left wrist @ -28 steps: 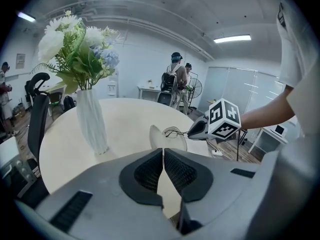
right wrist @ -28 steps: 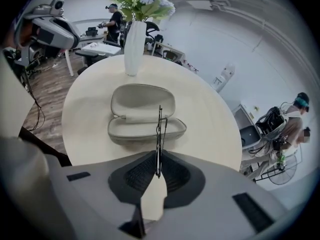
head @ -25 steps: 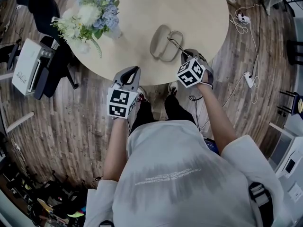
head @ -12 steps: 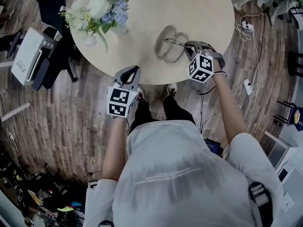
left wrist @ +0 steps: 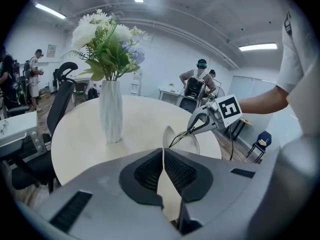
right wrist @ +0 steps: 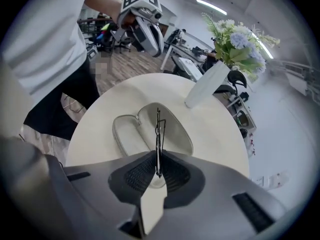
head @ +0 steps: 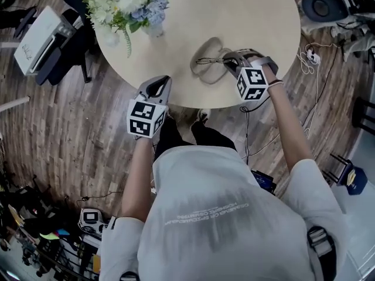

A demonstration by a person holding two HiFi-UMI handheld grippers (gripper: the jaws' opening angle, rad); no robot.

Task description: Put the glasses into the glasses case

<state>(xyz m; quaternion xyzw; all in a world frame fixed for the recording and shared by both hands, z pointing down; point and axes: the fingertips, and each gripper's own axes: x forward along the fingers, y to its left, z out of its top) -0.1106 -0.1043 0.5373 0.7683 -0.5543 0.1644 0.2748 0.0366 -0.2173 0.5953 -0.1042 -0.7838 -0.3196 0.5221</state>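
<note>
An open grey glasses case (head: 206,62) (right wrist: 150,129) (left wrist: 181,143) lies on the round table near its front edge. My right gripper (head: 229,62) (right wrist: 158,170) is shut on thin black-framed glasses (head: 212,60) (right wrist: 159,129) (left wrist: 184,134), holding them folded just above the case. My left gripper (head: 159,86) (left wrist: 163,170) is shut with nothing in it, hovering over the table's front edge, well to the left of the case.
A white vase of flowers (head: 132,4) (left wrist: 111,99) (right wrist: 220,59) stands on the light wooden table (head: 246,16) at the back left. Office chairs (head: 64,51) stand left of the table. Cables (head: 310,57) trail on the wooden floor at right. People stand in the background.
My right gripper has carried the glasses left and forward until they hang over the open case. The left gripper has stayed at the table's front edge. The head view has shifted.
</note>
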